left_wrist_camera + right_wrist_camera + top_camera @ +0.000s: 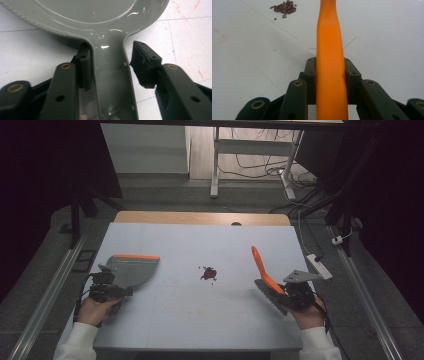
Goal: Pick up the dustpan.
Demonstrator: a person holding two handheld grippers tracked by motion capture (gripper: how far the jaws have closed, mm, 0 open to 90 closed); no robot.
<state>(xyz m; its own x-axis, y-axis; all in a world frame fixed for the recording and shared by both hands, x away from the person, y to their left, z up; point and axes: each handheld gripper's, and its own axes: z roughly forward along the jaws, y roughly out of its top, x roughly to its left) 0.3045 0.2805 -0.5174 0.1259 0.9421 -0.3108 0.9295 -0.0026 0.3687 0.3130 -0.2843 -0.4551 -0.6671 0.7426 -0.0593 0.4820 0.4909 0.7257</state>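
Observation:
A grey dustpan (132,270) with an orange front lip lies flat at the table's left. Its handle (110,72) runs between the jaws of my left gripper (125,292) (111,56); one pad touches the handle's side, the other stands a sliver off it. At the right, my right gripper (281,293) (329,66) is shut on a brush (264,270) by its orange handle (329,37), which points away and up to the left; the grey bristles hang near the table. A small heap of dark red beans (208,273) (284,7) lies mid-table between the two tools.
The white table top (200,320) has a wooden strip (200,217) along its far edge. A white power strip (319,266) hangs off the right edge. Metal rails (50,290) run along the floor on both sides, and desk legs with cables stand beyond.

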